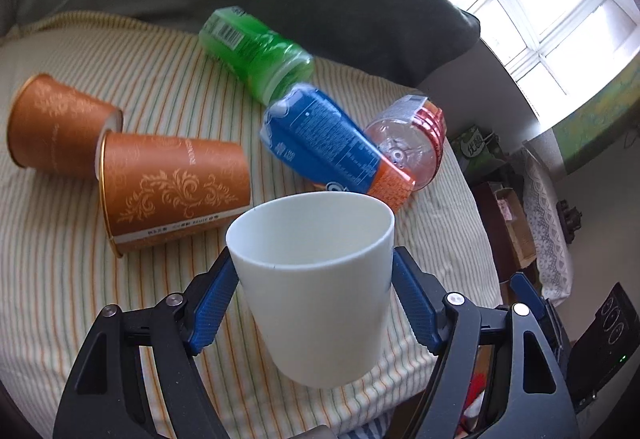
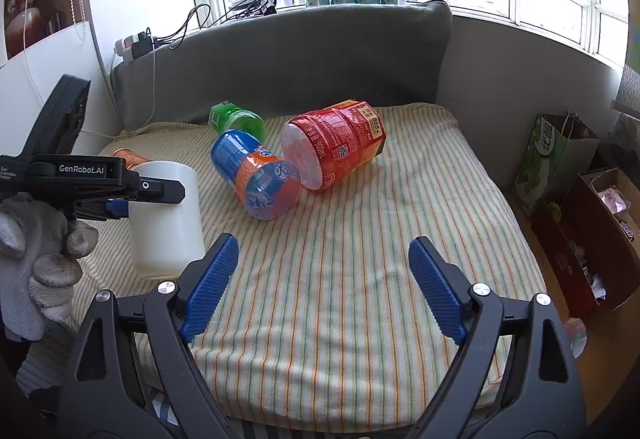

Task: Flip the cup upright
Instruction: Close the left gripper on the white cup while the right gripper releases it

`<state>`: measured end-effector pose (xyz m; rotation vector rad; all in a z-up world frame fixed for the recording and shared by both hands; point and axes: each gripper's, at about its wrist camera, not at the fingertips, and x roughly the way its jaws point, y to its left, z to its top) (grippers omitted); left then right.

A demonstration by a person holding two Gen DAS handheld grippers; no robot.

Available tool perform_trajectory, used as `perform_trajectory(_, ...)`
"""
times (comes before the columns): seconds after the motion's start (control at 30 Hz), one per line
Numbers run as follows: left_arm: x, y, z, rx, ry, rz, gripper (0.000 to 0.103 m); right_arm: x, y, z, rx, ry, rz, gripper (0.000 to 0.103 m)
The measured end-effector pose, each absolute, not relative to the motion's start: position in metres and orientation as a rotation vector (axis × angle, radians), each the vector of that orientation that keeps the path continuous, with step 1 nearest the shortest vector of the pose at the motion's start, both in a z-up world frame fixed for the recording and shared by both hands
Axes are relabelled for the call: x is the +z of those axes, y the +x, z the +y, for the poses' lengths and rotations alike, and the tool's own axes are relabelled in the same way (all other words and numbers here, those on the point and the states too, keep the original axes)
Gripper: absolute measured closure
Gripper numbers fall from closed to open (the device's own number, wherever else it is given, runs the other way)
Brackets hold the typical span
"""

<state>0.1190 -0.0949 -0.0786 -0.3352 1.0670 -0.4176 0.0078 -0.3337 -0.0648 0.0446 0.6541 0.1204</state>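
Observation:
A plain white cup point(image 1: 316, 287) sits between the blue pads of my left gripper point(image 1: 312, 279), which is shut on it; its open mouth faces up and away. In the right wrist view the same cup point(image 2: 166, 223) stands upright at the left on the striped cloth point(image 2: 340, 279), with the left gripper point(image 2: 120, 199) clamped on its upper part by a gloved hand. My right gripper point(image 2: 320, 271) is open and empty, low over the cloth near its front edge, to the right of the cup.
Two brown paper cups point(image 1: 168, 187) point(image 1: 56, 123) lie on their sides at the left. A green bottle point(image 2: 236, 119), a blue-orange bottle point(image 2: 256, 179) and a red bottle point(image 2: 336, 143) lie in the middle. A grey cushion point(image 2: 280, 55) backs the cloth. Boxes point(image 2: 592, 239) stand on the floor at the right.

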Motion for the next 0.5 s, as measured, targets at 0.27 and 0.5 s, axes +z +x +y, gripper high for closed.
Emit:
perform_trajectory(0.27,-0.072,0.114,-0.119,-0.402,-0.198,0.983,0.027,-0.065,0.008,-0.335,0.119,0.051,0.651,0.014)
perform_trajectory(0.5,-0.071,0.103,-0.132,-0.393,-0.122,0.926,0.027,-0.065,0.007,-0.336,0.115,0.053,0.652,0.014)
